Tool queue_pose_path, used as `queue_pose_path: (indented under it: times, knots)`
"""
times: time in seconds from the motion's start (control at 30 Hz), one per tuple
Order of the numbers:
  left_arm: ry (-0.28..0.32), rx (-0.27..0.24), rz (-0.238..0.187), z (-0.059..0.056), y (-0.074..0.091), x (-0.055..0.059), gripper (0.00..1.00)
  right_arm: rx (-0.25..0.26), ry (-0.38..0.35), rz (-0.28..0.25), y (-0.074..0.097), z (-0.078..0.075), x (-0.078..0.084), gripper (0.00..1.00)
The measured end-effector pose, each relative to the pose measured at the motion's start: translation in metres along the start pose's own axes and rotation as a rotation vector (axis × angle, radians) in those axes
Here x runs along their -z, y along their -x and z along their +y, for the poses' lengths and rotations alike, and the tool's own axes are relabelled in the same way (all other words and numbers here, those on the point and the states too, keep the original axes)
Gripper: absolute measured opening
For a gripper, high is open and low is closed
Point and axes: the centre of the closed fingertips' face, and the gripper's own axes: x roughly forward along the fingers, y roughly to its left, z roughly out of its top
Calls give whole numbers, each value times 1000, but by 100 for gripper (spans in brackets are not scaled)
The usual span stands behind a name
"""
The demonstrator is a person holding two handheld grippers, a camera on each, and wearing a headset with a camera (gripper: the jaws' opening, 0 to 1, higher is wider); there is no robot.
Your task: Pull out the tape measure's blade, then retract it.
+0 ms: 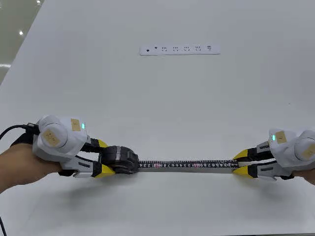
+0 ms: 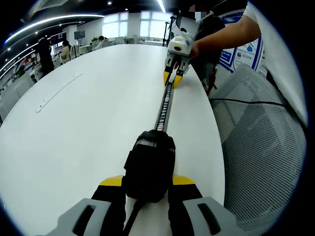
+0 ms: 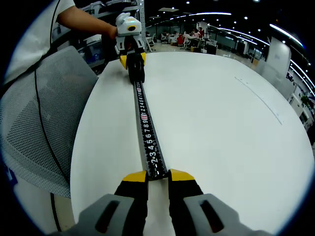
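Note:
A black tape measure case [image 1: 120, 160] rests on the white table, and my left gripper [image 1: 105, 157] is shut on it; in the left gripper view the case [image 2: 149, 164] sits between the yellow-tipped fingers [image 2: 112, 182]. The black blade [image 1: 187, 164] with printed numbers runs out to the right along the table. My right gripper [image 1: 241, 162] is shut on the blade's end. In the right gripper view the blade [image 3: 146, 135] stretches from my right gripper [image 3: 157, 175] to the far case [image 3: 137, 73] held by the left gripper [image 3: 132, 59]. The right gripper [image 2: 172, 78] shows far off in the left gripper view.
A white power strip [image 1: 179, 49] lies flat at the far middle of the table [image 1: 157, 103]. The table's front edge [image 1: 275, 234] is close below the grippers. A mesh chair [image 2: 256, 142] stands beside the table, and people sit at desks far behind.

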Motion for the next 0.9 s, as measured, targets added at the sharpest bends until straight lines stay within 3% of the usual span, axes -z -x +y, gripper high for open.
queue_pose_path:
  times: [0.57, 0.9]
  knots:
    - [21, 3, 11, 0, -1, -1, 31, -10, 16, 6, 1, 1, 2, 14]
    - [10, 4, 10, -2, -5, -1, 35, -2, 26, 11, 2, 1, 2, 25]
